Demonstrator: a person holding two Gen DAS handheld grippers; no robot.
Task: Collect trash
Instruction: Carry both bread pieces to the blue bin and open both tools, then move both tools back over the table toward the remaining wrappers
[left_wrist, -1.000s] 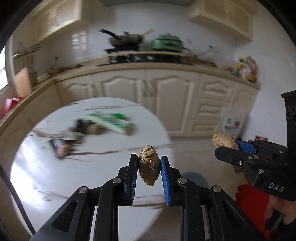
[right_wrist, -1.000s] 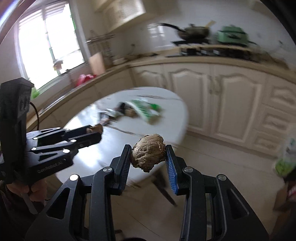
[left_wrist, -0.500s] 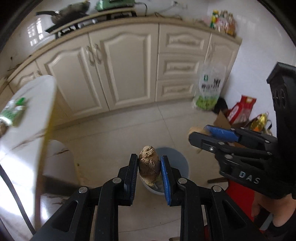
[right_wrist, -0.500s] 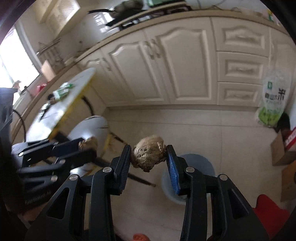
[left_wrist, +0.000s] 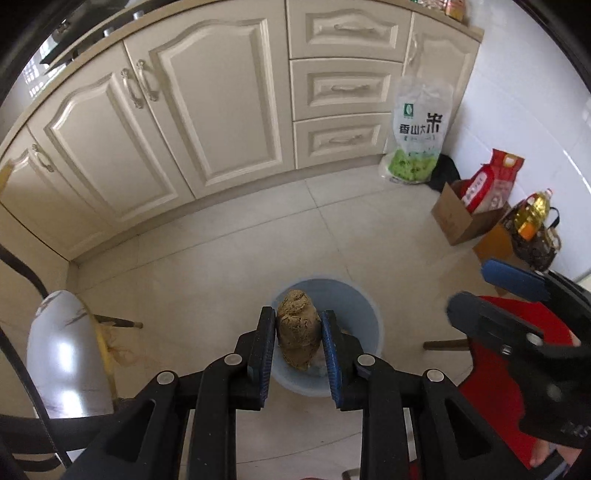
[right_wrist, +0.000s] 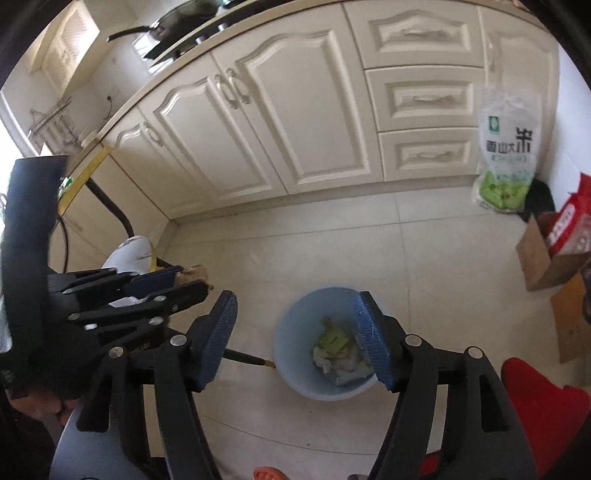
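I see a lumpy brown wad (left_wrist: 298, 338) between my opening left hand-held gripper (left_wrist: 298, 341); right hand-held gripper (right_wrist: 295, 339) opening, empty, over the blue bin (right_wrist: 295, 384), whose base the wad hides at lower centre.

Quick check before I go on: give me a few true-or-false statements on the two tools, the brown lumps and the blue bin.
1. The left tool has a brown lump between its pads. True; its jaws are opening.
2. The right tool holds a brown lump. False: nothing is between its opening jaws.
3. The blue bin is empty. False: paper scraps lie inside.
4. The bin stands on the tiled floor, below both tools. True.
5. A cabinet door hangs open. False: all visible doors are closed.
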